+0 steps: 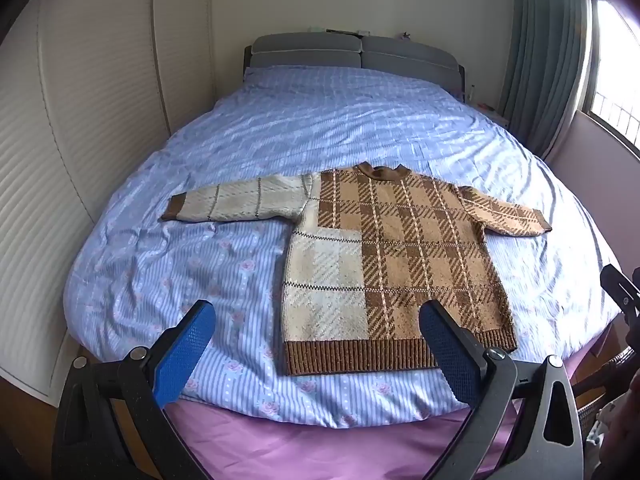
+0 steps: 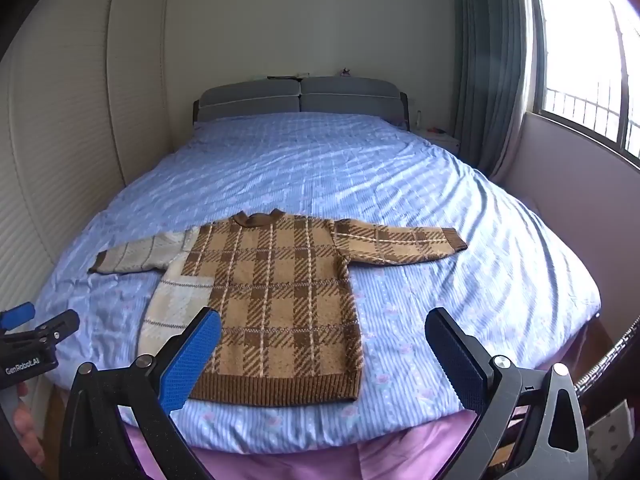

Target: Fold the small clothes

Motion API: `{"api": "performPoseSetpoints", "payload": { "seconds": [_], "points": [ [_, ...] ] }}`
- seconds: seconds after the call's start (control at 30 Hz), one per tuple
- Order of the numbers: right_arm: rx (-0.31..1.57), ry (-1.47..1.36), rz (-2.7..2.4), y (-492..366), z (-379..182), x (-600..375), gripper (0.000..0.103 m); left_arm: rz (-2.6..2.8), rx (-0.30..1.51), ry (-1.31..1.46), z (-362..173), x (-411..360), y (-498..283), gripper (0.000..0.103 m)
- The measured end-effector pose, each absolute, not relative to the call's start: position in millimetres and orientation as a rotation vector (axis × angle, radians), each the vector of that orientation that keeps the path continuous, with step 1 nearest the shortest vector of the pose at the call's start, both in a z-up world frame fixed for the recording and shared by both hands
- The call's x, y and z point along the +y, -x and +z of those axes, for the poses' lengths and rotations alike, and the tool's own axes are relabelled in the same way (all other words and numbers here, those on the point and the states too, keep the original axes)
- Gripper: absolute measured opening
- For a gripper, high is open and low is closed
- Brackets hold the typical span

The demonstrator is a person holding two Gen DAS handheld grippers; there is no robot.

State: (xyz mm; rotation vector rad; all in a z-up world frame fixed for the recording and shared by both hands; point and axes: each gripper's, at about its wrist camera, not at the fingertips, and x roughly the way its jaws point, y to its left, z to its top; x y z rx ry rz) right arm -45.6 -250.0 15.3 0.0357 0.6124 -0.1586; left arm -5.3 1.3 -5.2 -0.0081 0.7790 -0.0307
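A small plaid sweater, brown with a cream left part, lies flat and spread on the blue bed cover, both sleeves out to the sides, hem toward me. It also shows in the right wrist view. My left gripper is open and empty, held above the foot of the bed in front of the hem. My right gripper is open and empty, in front of the hem's right part. The left gripper's body shows at the left edge of the right wrist view.
A purple sheet hangs at the foot of the bed. A grey headboard stands at the far end. White wardrobe doors run along the left. A window and grey curtain are on the right.
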Motion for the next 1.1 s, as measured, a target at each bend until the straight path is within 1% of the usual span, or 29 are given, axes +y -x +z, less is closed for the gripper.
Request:
{"api": "performPoseSetpoints", "payload": {
  "seconds": [1.1],
  "points": [
    [0.610,-0.047,-0.172,48.4,14.9,-254.0,0.102,-0.032,0.771,0.001,-0.2,2.3,7.4,0.103]
  ]
}}
